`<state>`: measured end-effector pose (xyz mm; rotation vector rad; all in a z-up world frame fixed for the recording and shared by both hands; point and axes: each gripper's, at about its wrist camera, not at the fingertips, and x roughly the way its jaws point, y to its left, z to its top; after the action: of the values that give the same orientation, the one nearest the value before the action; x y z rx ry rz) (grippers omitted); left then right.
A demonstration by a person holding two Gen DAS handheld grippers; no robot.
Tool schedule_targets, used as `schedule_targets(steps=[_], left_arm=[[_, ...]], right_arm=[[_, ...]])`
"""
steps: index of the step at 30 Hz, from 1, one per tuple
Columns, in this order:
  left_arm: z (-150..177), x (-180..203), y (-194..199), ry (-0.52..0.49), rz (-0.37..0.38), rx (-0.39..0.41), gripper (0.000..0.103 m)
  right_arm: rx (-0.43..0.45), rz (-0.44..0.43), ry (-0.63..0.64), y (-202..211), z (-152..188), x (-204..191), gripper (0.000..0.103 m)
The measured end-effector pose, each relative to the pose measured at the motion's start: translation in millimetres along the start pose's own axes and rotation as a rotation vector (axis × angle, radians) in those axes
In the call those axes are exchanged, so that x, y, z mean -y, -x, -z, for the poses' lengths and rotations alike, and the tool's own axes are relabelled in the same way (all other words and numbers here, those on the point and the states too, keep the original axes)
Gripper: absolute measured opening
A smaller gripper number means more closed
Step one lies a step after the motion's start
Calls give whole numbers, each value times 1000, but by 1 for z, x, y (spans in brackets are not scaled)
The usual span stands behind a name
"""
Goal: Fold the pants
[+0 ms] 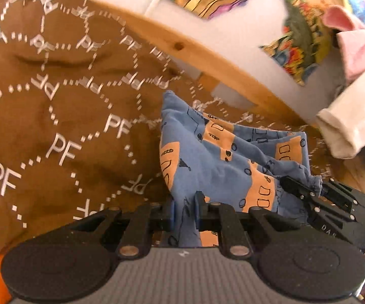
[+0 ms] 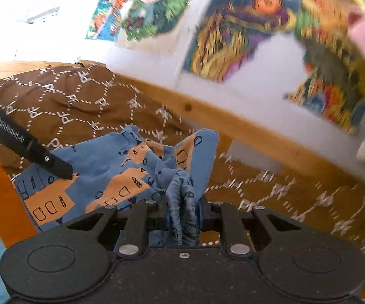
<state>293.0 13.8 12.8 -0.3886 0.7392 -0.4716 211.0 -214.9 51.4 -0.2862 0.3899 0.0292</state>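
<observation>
The pants are small, blue with orange patches and black doodles. They hang bunched above a brown bedspread printed with white "PF" letters. My left gripper is shut on a fold of the pants' fabric. My right gripper is shut on the gathered waistband of the pants. The right gripper shows in the left wrist view, holding the bunched edge at the right. The left gripper's finger shows in the right wrist view on the pants at the left.
A wooden bed rail runs behind the bedspread, below a white wall with colourful pictures. Pink and cream clothes lie at the right. An orange surface shows at the left.
</observation>
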Motion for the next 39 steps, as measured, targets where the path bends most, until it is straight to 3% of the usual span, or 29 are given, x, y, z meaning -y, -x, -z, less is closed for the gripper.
schedule_targets(steps=[6, 11, 17, 22, 30, 35, 39], left_arm=[[15, -22, -30, 52, -36, -57, 16], [13, -30, -33, 65, -15, -62, 17], [13, -30, -33, 49, -17, -70, 19], [13, -26, -30, 21, -59, -79, 33], [12, -24, -26, -4, -140, -96, 57], [12, -19, -23, -34, -196, -98, 71], [16, -15, -23, -80, -229, -98, 77]], right_arm=[[-137, -49, -94, -49, 29, 4, 21], [-132, -69, -209, -53, 39, 15, 23], [-143, -62, -214, -55, 38, 15, 25], [-147, -39, -231, -54, 40, 19, 38], [-159, 12, -313, -55, 47, 31, 80], [-151, 63, -328, -50, 50, 36, 95], [-93, 99, -341, -39, 52, 37, 101]])
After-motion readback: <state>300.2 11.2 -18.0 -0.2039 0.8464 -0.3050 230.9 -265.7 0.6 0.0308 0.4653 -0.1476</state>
